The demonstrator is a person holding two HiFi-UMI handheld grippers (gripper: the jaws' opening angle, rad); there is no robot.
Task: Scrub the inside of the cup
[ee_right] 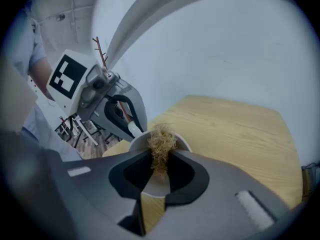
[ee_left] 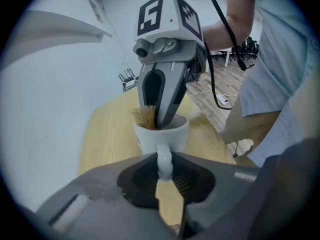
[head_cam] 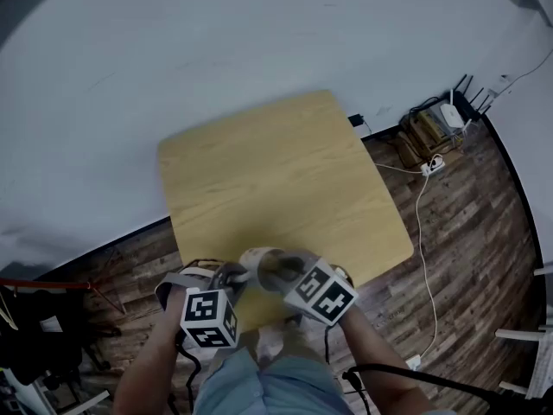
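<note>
A white cup [head_cam: 262,264] hangs over the near edge of the wooden table [head_cam: 285,171]. My left gripper [ee_left: 165,180] is shut on the cup's handle [ee_left: 164,162], which stands upright between the pads. My right gripper [ee_right: 159,173] is shut on a tan fibrous scrubber [ee_right: 161,143]. Its tips reach down into the cup's mouth, and the scrubber [ee_left: 145,116] sticks up at the rim on the left side. In the head view the left gripper [head_cam: 232,275] and the right gripper [head_cam: 283,278] meet at the cup from either side. The cup's inside bottom is hidden.
The tabletop [ee_left: 102,134] beyond the cup is bare wood, with a white wall behind it. On the plank floor at the right lie a white cable [head_cam: 423,232], a power strip [head_cam: 431,164] and a router [head_cam: 451,113]. Chair legs [head_cam: 518,335] stand at the far right.
</note>
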